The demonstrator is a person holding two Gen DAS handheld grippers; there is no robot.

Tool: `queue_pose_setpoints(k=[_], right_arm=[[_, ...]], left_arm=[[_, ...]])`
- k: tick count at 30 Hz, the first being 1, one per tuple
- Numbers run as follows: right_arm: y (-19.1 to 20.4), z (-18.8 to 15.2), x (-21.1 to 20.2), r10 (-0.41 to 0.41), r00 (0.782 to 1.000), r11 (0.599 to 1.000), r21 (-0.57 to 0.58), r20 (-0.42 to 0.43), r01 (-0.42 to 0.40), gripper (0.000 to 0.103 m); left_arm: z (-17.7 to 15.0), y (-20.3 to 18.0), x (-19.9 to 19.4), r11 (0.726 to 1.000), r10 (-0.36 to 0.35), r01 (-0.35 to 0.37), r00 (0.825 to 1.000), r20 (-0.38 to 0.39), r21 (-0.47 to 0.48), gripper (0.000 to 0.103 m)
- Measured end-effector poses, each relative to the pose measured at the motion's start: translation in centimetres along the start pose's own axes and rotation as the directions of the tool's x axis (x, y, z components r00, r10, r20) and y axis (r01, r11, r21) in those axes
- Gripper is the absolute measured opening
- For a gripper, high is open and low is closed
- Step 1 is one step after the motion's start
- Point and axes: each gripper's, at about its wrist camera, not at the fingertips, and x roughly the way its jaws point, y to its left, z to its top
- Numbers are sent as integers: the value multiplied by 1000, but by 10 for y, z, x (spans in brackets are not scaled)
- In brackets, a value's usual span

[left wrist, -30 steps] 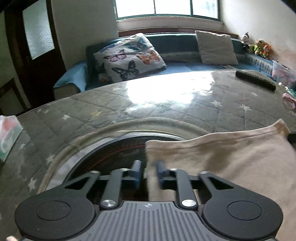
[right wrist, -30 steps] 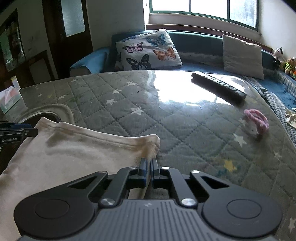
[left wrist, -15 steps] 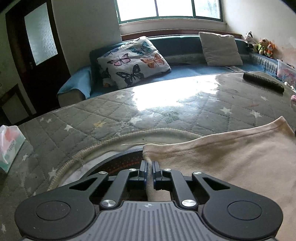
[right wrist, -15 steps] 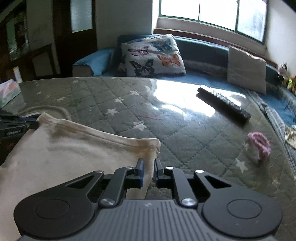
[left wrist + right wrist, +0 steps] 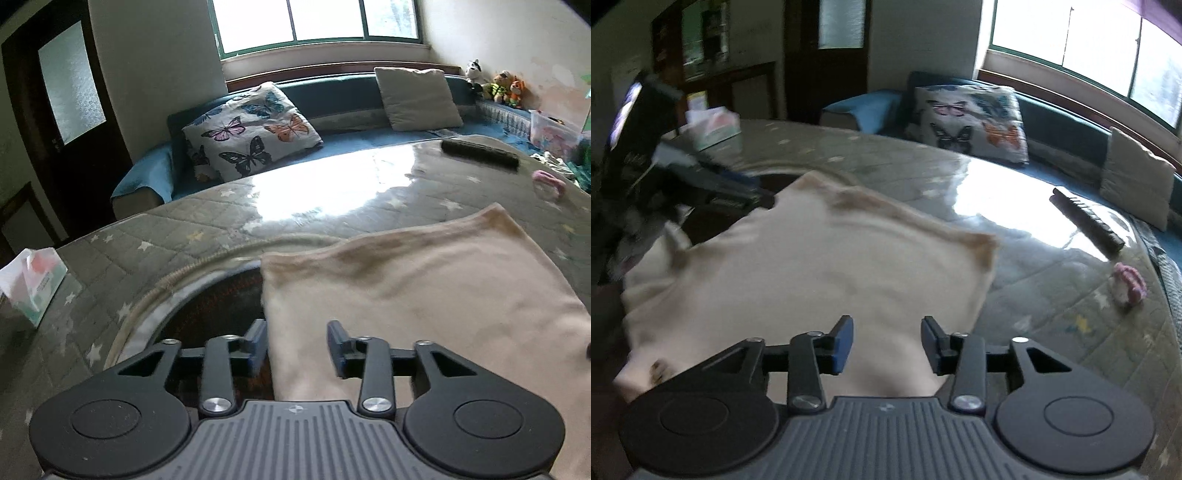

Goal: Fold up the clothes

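A cream garment [image 5: 424, 291] lies folded flat on the quilted grey table cover [image 5: 295, 206]. In the left wrist view my left gripper [image 5: 297, 345] hovers over the garment's left edge, its jaws opening, with cloth below them but not pinched. In the right wrist view the same garment [image 5: 812, 266] spreads out under my right gripper [image 5: 886, 343], whose jaws are opening above the cloth's near right part. The pads press on nothing. My left gripper [image 5: 713, 181] shows blurred at the garment's far left corner in that view.
A black remote [image 5: 1086, 221] and a pink hair tie [image 5: 1130, 284] lie on the table to the right. A tissue box [image 5: 33, 284] sits at the left edge. A dark round opening [image 5: 221, 306] shows beside the garment. Behind is a blue sofa with a butterfly cushion [image 5: 251, 133].
Both grippers were shut on the garment's far corners; both have let go, opened and pulled back and up. The right gripper has rolled and swung its view leftward.
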Motion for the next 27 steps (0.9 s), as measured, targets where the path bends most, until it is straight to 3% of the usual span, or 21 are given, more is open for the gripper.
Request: queue_pose_setpoints(k=[10, 20, 27], right_arm=[[43, -44, -33, 25, 1000, 997, -68, 4, -24, 55], [73, -76, -47, 65, 998, 988, -141, 2, -64, 59], [49, -82, -72, 30, 998, 1000, -9, 54, -30, 60]], left_arm=[[-51, -32, -62, 995, -72, 68, 996, 53, 74, 67], [-90, -63, -80, 980, -80, 66, 995, 66, 188, 71], [-77, -71, -83, 981, -108, 91, 990, 95, 172, 75]])
